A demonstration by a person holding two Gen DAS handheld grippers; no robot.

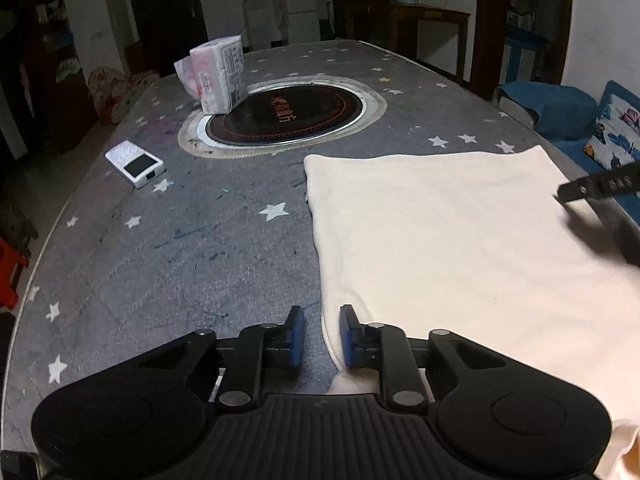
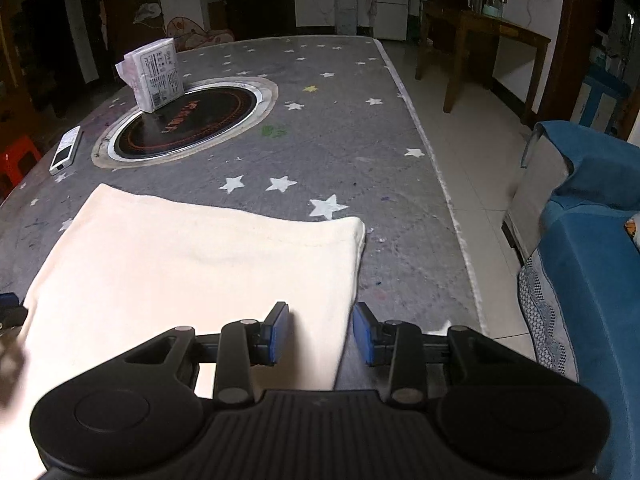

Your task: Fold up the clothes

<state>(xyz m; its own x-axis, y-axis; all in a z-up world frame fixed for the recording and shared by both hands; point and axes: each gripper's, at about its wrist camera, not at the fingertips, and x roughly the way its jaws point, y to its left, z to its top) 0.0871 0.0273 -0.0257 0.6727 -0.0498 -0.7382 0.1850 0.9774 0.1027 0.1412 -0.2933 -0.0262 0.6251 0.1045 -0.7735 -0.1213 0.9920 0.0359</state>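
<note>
A cream garment point(image 1: 440, 220) lies folded flat in a rough rectangle on the grey star-patterned table point(image 1: 180, 248). My left gripper point(image 1: 322, 330) is low over its near left corner. The jaws stand a little apart with the cloth's left edge running between them, and the pads are not pressing it. In the right wrist view the garment point(image 2: 192, 256) fills the near left. My right gripper point(image 2: 320, 328) is open astride its right edge, one pad over cloth and the other over bare table. Part of the right gripper's black body point(image 1: 600, 188) shows at the garment's far right side.
A tissue pack point(image 1: 218, 76) stands by the round black hob point(image 1: 286, 114) set into the table's middle. A white handset point(image 1: 135, 163) lies to the left. A blue-covered sofa point(image 2: 592, 240) is close beyond the table's right edge point(image 2: 440, 176). A red stool point(image 2: 16, 160) stands far left.
</note>
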